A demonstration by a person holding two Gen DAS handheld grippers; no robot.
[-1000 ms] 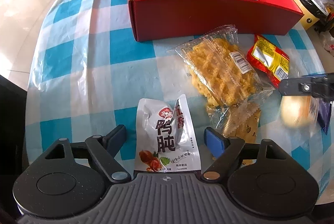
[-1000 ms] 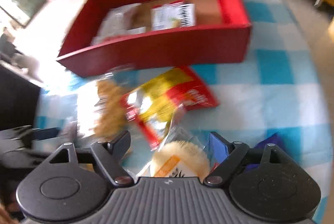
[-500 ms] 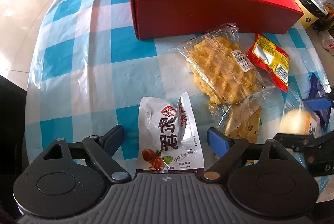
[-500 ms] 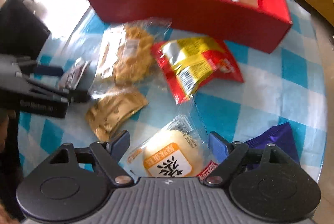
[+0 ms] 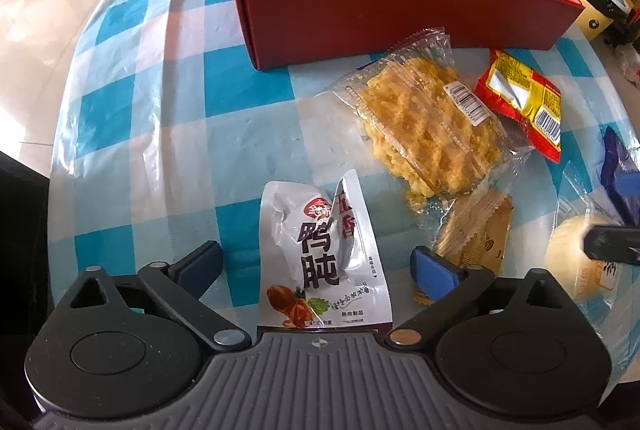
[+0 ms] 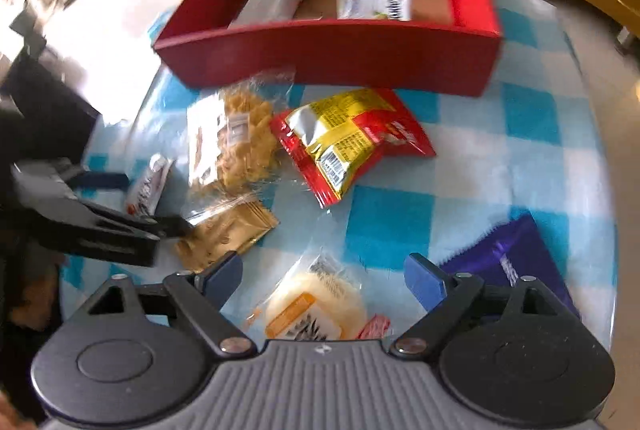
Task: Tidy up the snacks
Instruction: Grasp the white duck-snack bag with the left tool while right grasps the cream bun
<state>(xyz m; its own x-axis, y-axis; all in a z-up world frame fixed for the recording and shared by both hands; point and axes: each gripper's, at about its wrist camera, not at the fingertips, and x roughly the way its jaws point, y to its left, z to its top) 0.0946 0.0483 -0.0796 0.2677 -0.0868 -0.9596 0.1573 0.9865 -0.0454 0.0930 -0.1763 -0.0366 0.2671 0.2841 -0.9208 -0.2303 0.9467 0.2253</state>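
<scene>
Snacks lie loose on the checked cloth (image 5: 168,133) before the red box (image 5: 392,9): the left gripper (image 5: 316,266) has just spread around a white pouch (image 5: 320,254), the right gripper (image 6: 324,278) around a bun pack (image 6: 316,310), neither clamped

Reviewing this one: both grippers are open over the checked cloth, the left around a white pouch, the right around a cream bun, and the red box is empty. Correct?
Not quite: the red box is not empty. Both wrist views show two packets lying in it. The rest holds: left gripper open around the white pouch, right gripper around the cream bun.
</scene>
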